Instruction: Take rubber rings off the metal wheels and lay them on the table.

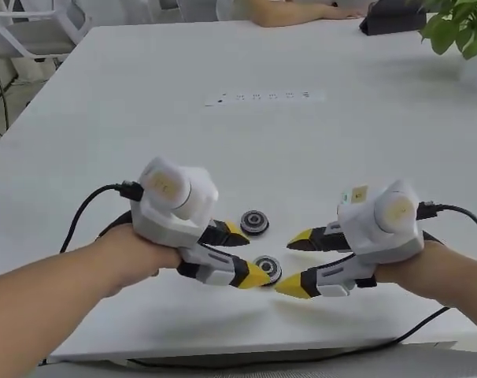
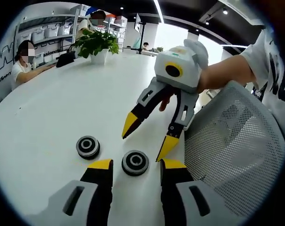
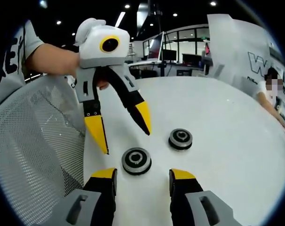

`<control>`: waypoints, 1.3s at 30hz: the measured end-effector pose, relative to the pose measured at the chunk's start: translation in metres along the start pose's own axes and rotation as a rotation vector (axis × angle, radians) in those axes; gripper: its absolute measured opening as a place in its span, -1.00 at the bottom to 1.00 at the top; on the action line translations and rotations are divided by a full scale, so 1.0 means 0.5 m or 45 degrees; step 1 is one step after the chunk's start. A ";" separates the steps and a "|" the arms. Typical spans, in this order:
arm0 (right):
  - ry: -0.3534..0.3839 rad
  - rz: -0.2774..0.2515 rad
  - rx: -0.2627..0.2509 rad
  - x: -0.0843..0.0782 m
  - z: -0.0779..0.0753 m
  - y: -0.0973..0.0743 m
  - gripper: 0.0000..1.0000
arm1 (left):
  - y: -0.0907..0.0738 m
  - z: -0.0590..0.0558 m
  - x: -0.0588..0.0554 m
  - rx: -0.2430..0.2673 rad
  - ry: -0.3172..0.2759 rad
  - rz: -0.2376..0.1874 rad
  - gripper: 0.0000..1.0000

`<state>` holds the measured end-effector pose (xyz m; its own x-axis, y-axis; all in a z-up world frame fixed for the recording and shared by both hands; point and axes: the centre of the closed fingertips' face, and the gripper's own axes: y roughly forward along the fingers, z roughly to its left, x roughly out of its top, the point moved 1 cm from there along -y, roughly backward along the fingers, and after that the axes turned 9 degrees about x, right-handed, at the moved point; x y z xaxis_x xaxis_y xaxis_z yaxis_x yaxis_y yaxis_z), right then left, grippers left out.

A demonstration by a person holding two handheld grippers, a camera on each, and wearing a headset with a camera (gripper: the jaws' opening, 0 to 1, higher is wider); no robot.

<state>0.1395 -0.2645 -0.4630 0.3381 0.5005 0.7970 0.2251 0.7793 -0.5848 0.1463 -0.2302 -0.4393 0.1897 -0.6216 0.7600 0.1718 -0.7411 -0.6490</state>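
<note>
At lower centre we hold left gripper (image 1: 253, 257) and right gripper (image 1: 288, 265) released, the nearer black-ringed round metal wheel (image 1: 268, 268) lying between their tips.

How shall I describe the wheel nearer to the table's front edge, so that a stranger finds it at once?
On the white table, look at the front edge, where the left gripper and right gripper face each other. The wheel lies between their yellow tips; the other wheel lies farther back.
</note>
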 end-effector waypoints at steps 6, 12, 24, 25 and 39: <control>-0.002 0.001 0.003 0.000 0.000 0.001 -0.15 | 0.010 -0.007 -0.006 -0.012 0.009 0.015 -0.41; 0.005 -0.004 0.006 -0.001 0.000 0.002 -0.14 | 0.019 -0.010 -0.012 -0.021 0.013 0.036 -0.51; 0.015 -0.009 0.007 -0.002 -0.001 0.003 -0.15 | 0.032 -0.019 -0.009 -0.012 0.097 0.030 -0.69; 0.014 -0.008 0.008 -0.003 0.000 0.003 -0.15 | 0.033 -0.018 -0.009 -0.005 0.105 0.031 -0.70; -0.011 0.012 0.044 0.000 0.009 0.019 -0.16 | 0.037 -0.011 -0.010 0.074 0.211 0.010 -0.85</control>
<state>0.1374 -0.2553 -0.4681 0.3324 0.5111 0.7926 0.1899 0.7869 -0.5871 0.1434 -0.2420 -0.4551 0.0302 -0.6640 0.7471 0.2272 -0.7233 -0.6521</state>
